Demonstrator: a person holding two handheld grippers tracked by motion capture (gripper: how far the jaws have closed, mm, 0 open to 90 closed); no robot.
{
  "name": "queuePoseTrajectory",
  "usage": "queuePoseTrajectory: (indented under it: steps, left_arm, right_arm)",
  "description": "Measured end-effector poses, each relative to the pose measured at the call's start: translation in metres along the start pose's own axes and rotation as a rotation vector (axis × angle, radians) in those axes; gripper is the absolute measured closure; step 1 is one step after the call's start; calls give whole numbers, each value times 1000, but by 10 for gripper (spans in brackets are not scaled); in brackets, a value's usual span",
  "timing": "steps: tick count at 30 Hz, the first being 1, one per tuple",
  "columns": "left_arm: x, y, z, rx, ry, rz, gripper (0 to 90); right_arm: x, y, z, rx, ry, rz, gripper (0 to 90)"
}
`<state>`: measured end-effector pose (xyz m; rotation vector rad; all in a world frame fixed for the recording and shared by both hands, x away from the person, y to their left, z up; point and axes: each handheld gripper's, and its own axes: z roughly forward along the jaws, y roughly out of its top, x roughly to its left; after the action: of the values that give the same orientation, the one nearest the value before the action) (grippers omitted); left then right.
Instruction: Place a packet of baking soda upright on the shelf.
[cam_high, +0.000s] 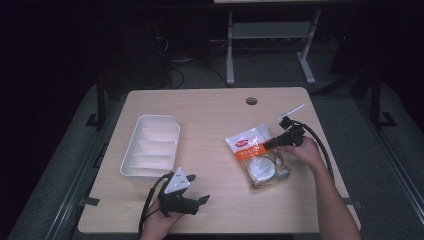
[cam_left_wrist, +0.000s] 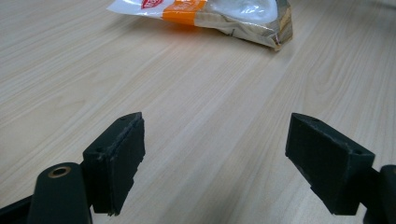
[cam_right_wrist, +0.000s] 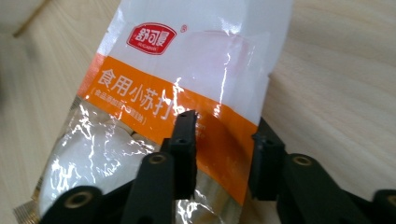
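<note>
My right gripper's jaws straddle the powder bag's edge.

Closest to my lens, the right gripper (cam_right_wrist: 222, 154) has one jaw lying on top of the bag (cam_right_wrist: 187, 93) and the other at its right-hand edge, part-closed around the orange band; whether the pads truly bite the film I cannot tell. On the surface (cam_high: 210, 115) the bag (cam_high: 257, 157) lies flat at about four o'clock from centre, the white tray (cam_high: 150, 147) at about eight o'clock, well apart. My left gripper (cam_high: 192, 200) rests near six o'clock, jaws spread wide with nothing between them. I judge this the grasping step: next I need a firmer pinch on the slippery film before lifting.
</note>
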<state>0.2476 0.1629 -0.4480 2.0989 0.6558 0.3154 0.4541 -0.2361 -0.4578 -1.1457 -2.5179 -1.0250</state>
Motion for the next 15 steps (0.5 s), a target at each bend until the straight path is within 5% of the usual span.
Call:
queuePoseTrajectory:
  steps: [4, 15]
  left_arm:
    - [0, 0, -1, 0, 0, 1, 192]
    - [-1, 1, 0, -15, -25, -30, 191]
  right_arm:
    - [4, 0, -6, -15, 4, -24, 891]
    - [33, -6, -43, -113, 13, -128, 897]
